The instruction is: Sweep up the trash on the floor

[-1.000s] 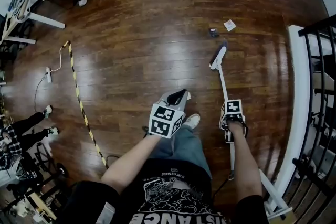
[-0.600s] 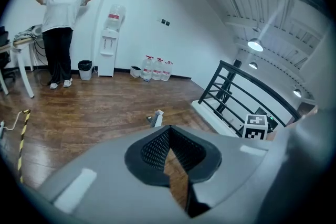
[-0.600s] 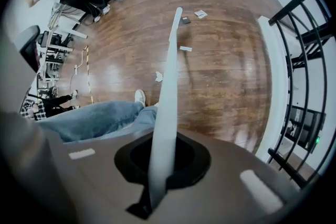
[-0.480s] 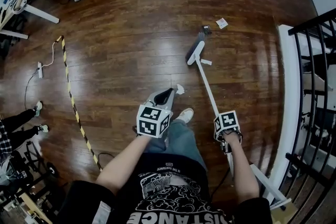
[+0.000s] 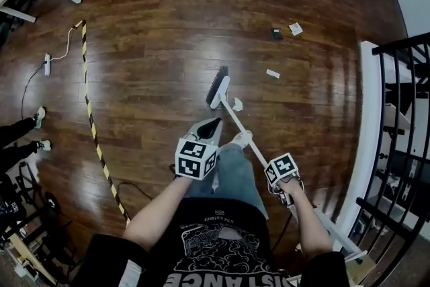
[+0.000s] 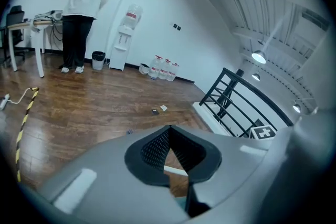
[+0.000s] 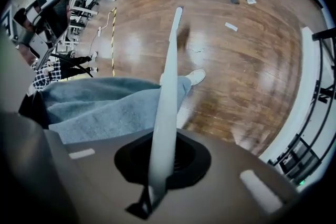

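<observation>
Wooden floor [image 5: 154, 64] lies open ahead and left of both jaws; a black railing [image 5: 403, 111] closes off the right. My right gripper [image 5: 274, 165] clamps the broom [image 5: 232, 119], whose handle runs forward-left from the jaws to its head on the boards. My left gripper [image 5: 209, 128] has its jaws together, empty. My shirt [image 5: 222, 259] reads "ISTANCE". A white scrap [image 5: 237, 104] lies just beside the broom head.

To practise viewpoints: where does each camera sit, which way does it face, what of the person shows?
Head view: on the head, steeply down at the floor; arms, legs, left gripper, right gripper.
Left gripper view: on that gripper, across the room; shut jaws, no clear body part.
Right gripper view: on that gripper, down the broom handle; jeans leg, shoe.
Shared: all catch the dark scrap and railing.
</observation>
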`<state>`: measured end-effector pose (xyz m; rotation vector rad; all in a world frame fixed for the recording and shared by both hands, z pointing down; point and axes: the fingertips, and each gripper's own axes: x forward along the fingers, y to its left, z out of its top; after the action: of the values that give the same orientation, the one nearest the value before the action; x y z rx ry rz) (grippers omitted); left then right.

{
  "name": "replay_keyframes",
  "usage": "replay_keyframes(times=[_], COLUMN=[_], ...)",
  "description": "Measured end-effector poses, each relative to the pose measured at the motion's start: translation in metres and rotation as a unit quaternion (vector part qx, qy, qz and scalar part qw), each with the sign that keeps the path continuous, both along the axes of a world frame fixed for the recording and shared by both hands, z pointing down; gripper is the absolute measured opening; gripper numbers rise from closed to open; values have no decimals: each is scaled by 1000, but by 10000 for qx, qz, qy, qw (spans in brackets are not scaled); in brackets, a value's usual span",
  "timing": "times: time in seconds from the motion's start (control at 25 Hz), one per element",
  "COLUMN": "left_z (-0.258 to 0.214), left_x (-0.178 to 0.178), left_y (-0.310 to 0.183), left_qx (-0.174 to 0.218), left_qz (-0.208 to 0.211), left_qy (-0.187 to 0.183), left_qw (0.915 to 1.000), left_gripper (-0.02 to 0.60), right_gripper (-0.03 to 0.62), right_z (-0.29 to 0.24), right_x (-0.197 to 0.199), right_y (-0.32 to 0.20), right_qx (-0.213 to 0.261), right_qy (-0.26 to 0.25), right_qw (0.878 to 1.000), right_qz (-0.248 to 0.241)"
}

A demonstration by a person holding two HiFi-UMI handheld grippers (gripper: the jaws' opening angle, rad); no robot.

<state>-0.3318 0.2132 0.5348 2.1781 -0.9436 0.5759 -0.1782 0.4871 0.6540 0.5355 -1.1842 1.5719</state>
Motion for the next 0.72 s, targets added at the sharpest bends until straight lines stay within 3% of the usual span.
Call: replay_keyframes(times=[0.2, 0.36, 0.48, 0.72], left_z=[13, 20, 23, 23], left_x=[-40, -57, -62, -45], left_y=[16, 22, 20, 12], left_qx=[-145, -182, -203, -198], left_qz=[-232, -371, -439, -461], left_qy=[4, -1, -28, -82], left_qw=[9996, 9991, 9988, 9987], left_gripper=[5, 5, 5, 5], right_gripper=[0, 0, 0, 0], right_z=[5, 12, 15, 17], right_x=[-4, 23, 52, 98], right_y=[22, 25, 19, -7], right_qx=[-480, -817, -973, -930], right_qy=[-61, 322, 710, 1064], right_qw=[9984, 9929, 9860, 9828], right_qz=[-292, -801, -1151, -1188])
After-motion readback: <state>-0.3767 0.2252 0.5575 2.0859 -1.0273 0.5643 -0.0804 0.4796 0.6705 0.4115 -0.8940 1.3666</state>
